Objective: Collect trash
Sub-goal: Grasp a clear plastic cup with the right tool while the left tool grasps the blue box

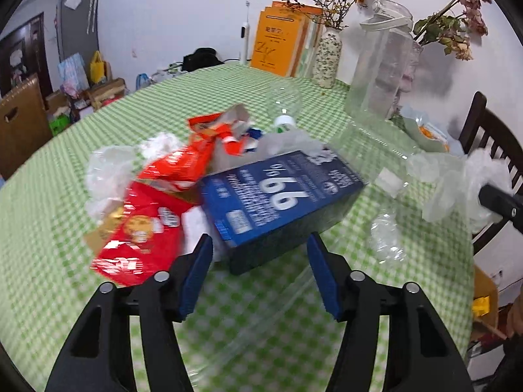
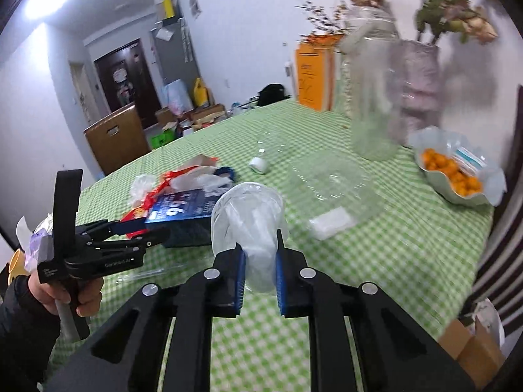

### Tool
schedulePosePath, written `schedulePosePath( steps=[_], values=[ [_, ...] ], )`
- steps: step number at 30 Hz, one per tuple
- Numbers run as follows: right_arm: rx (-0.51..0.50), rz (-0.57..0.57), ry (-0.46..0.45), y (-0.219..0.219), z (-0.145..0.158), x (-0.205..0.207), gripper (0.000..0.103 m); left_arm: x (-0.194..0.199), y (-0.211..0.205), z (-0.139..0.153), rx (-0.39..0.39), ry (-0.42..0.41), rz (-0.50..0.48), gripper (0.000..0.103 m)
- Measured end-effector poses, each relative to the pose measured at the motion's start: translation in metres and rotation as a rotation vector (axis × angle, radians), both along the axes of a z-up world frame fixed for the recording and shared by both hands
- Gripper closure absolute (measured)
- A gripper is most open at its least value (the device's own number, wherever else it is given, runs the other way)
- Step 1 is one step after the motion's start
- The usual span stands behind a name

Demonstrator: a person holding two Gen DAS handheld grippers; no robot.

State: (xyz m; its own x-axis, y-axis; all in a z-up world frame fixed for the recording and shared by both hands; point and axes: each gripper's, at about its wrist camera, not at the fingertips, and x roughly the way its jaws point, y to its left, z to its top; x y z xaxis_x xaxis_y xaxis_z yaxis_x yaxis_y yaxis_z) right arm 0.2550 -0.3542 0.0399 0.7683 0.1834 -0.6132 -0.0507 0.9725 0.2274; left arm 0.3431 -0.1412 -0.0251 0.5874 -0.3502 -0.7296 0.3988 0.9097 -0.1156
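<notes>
- The right tool (image 2: 258,261) is clamped on a clear plastic cup (image 2: 248,215) with crumpled thin plastic stuffed inside, its blue pads (image 2: 283,290) pressing the cup's narrow end; the cup is off the worktop (image 2: 408,228), its mouth pointing away.
- The left tool (image 1: 260,248) stands open just in front of a blue carton (image 1: 281,196), its pads apart on either side of the near corner and not pressing it.
- That carton lies on a heap of trash mid-worktop, overlapping a red snack wrapper (image 1: 147,222) and crumpled clear plastic (image 1: 108,176).
- A white bottle cap (image 1: 283,121) sits just behind the heap.
- On the worktop to the right lies a clear plastic clamshell box (image 2: 333,183).
- Farther back stand a tall clear jar (image 1: 379,65) and a bowl of orange snacks (image 2: 457,176).
- A hand (image 2: 65,297) grips the left tool's handle.
</notes>
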Motion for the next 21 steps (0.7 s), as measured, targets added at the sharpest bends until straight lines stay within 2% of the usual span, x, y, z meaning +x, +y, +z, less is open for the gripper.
schedulePosePath(
  steps=[1, 3, 4, 6, 8, 9, 12, 13, 14, 16, 18, 21],
  values=[
    [0.005, -0.009, 0.004, -0.003, -0.002, -0.002, 0.088, 0.0, -0.002, -0.001, -0.009, -0.002, 0.008, 0.054],
    [0.033, -0.027, 0.019, -0.012, -0.01, -0.008, 0.088, -0.005, -0.01, -0.002, -0.053, 0.018, -0.005, 0.055],
    [0.05, -0.029, 0.025, -0.015, -0.012, -0.01, 0.088, -0.013, -0.017, -0.002, -0.095, 0.044, -0.042, 0.055],
    [0.078, -0.037, 0.033, -0.021, -0.018, -0.011, 0.088, -0.027, -0.035, -0.002, -0.129, 0.084, -0.136, 0.055],
    [0.09, -0.063, 0.037, -0.03, -0.021, -0.017, 0.088, -0.043, -0.052, -0.002, -0.108, 0.084, -0.219, 0.055],
    [0.095, -0.07, 0.037, -0.033, -0.022, -0.019, 0.088, -0.046, -0.054, -0.001, -0.08, 0.064, -0.229, 0.052],
    [0.086, -0.102, 0.041, -0.047, -0.023, -0.03, 0.088, -0.042, -0.04, 0.004, 0.027, -0.055, -0.146, 0.051],
    [0.084, -0.109, 0.043, -0.05, -0.023, -0.031, 0.088, -0.038, -0.033, 0.005, 0.034, -0.064, -0.121, 0.048],
    [0.085, -0.116, 0.046, -0.053, -0.025, -0.033, 0.088, -0.033, -0.026, 0.006, 0.031, -0.066, -0.104, 0.045],
    [0.092, -0.126, 0.052, -0.057, -0.027, -0.035, 0.088, -0.02, -0.014, 0.007, 0.021, -0.048, -0.068, 0.03],
    [0.102, -0.128, 0.057, -0.057, -0.031, -0.035, 0.088, -0.01, -0.013, 0.004, 0.007, -0.023, -0.077, 0.025],
    [0.108, -0.12, 0.064, -0.055, -0.034, -0.036, 0.088, -0.003, -0.022, 0.003, 0.007, -0.047, -0.09, 0.024]
  ],
)
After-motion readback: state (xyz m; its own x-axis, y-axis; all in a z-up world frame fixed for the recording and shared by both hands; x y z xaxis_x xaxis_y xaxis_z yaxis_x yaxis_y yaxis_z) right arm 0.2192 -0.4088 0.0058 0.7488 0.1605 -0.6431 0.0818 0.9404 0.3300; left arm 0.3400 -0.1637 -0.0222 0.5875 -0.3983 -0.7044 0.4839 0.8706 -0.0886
